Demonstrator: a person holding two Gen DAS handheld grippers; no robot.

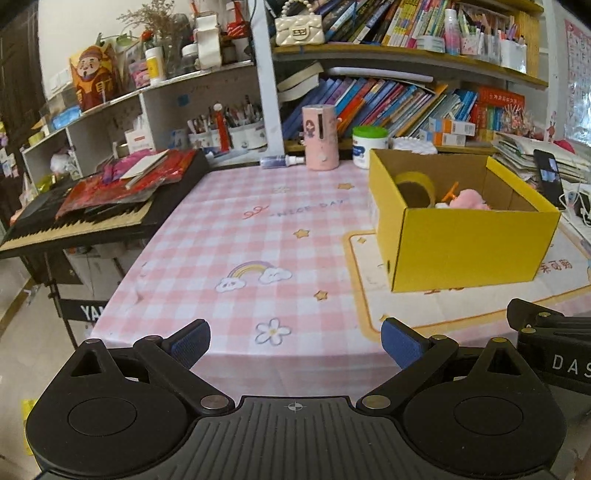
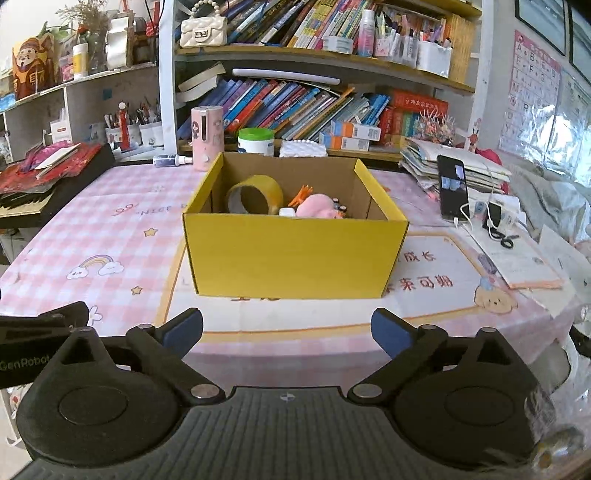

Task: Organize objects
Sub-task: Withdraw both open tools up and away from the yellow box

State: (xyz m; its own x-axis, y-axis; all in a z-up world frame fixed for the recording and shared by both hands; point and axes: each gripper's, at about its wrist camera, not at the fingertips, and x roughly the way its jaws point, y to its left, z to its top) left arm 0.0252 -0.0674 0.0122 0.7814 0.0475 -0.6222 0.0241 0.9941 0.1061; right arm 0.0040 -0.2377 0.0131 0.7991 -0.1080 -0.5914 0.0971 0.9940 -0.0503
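Soft, even daylight, brighter toward the right; strong fisheye bending at dark corners; faint blur throughout.

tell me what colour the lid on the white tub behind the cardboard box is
Green lid, clearest in the right wrist view.

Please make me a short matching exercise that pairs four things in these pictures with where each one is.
Things:
1. tape roll
2. phone
3. cream handbag
4. pink cylinder

Places:
A. upper shelf
B. inside the yellow box
C. on the tablecloth behind the box
D. propped to the right of the box

Pairs: 1-B, 2-D, 3-A, 4-C
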